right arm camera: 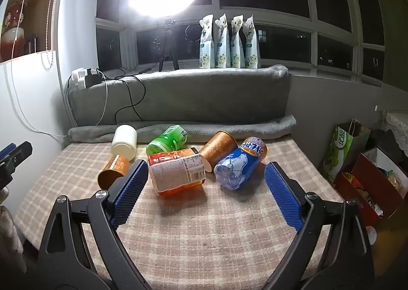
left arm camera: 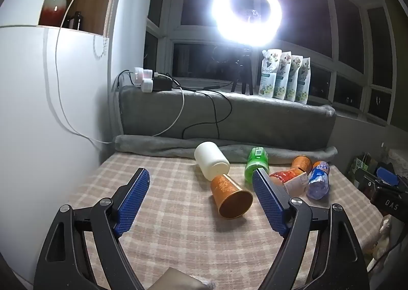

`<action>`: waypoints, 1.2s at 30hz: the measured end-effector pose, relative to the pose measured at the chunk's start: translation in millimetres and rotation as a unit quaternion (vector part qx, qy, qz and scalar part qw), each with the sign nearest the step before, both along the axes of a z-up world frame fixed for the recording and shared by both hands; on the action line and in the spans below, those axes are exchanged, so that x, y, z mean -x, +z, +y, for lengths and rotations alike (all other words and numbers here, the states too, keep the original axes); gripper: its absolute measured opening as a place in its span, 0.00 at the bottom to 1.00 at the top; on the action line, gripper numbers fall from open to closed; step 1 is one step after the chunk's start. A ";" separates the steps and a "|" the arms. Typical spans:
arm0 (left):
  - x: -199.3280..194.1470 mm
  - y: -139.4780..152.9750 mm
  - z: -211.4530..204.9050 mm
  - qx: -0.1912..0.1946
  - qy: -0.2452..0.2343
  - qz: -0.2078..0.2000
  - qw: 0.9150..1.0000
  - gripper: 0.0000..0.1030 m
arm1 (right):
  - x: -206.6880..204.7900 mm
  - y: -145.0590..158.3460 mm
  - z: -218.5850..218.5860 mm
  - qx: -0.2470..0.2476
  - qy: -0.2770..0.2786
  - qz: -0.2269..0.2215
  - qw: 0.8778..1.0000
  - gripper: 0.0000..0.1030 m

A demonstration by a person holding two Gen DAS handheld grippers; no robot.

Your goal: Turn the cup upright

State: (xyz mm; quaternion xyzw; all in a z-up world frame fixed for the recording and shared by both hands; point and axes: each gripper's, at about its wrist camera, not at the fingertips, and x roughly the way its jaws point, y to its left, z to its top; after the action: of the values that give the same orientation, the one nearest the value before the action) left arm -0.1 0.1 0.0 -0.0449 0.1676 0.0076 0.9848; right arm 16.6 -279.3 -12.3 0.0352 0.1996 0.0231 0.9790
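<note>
Both tools are hovering over the checked beige surface (left arm camera: 178, 226) with nothing in their grip. The left hand-held gripper (left arm camera: 201, 175) is gaping wide, and just right of centre in its view the copper-orange patterned paper cup (left arm camera: 230, 194) is lying on its side, mouth facing the camera, base touching a cream plastic jar (left arm camera: 211, 159). The right hand-held gripper (right arm camera: 206, 170) is spread equally wide, framing a toppled red-labelled bottle (right arm camera: 178, 172) and a blue-wrapped bottle (right arm camera: 237, 165) at mid-frame.
</note>
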 end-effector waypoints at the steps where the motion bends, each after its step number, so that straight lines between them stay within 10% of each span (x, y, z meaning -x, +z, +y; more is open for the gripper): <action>1: 0.2 0.1 0.2 0.000 0.000 -0.001 1.000 0.81 | 0.2 0.2 0.3 -0.002 0.000 0.001 1.000 0.92; 36: 0.1 -3.2 -2.5 -0.003 -0.001 0.007 1.000 0.81 | -3.7 -1.4 4.0 0.001 0.004 0.004 1.000 0.92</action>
State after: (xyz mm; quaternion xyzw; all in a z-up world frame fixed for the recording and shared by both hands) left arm -0.2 -2.4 -3.2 -0.0418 0.1742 0.0074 0.9838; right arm 20.2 -275.3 -13.7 0.0333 0.2034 0.0265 0.9782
